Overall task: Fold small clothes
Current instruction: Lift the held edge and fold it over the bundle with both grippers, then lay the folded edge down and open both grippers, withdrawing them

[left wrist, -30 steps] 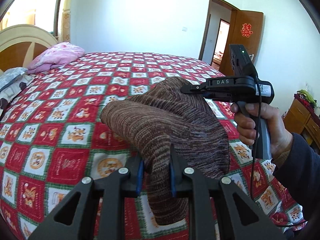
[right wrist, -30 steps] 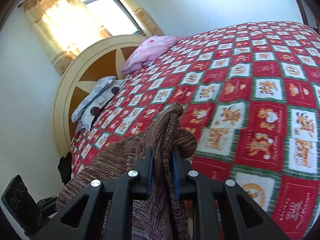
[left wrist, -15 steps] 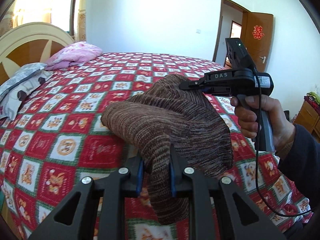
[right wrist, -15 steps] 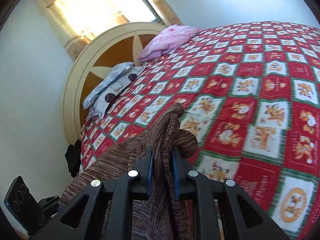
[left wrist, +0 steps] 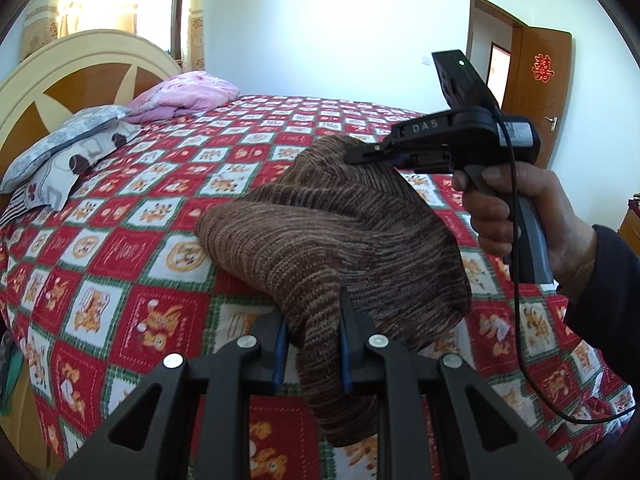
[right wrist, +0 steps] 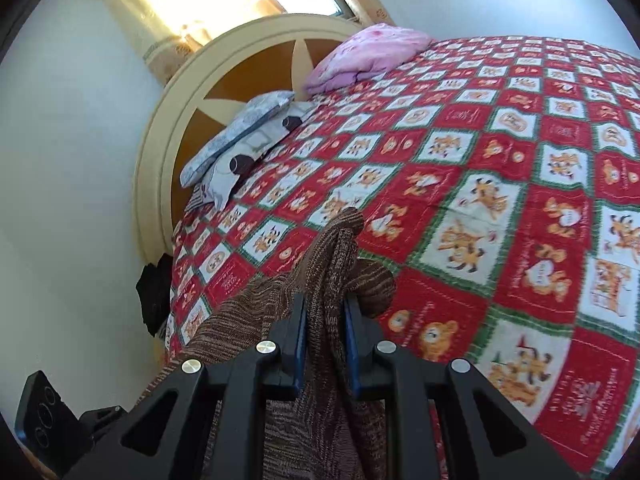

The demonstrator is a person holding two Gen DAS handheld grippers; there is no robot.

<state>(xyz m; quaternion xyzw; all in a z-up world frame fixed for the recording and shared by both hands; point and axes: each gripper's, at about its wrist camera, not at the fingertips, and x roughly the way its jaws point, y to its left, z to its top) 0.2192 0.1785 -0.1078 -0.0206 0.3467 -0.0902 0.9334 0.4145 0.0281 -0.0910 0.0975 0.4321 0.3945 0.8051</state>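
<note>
Both views have swung toward the headboard (left wrist: 76,80) since a second ago, grips unchanged | left wrist: left gripper (left wrist: 312,344) clamps brown knit garment (left wrist: 328,232) held above the quilt (left wrist: 140,208); right gripper (left wrist: 360,156) bites its far edge | right wrist: right gripper (right wrist: 325,334) pinches bunched garment (right wrist: 332,264), pillows (right wrist: 248,128) beyond

Right gripper (right wrist: 325,330) jaws clamped on brown knit garment (right wrist: 332,256), held above red patchwork bedspread (right wrist: 500,200); 2 pillows (right wrist: 244,128) near headboard (right wrist: 224,72).
</note>
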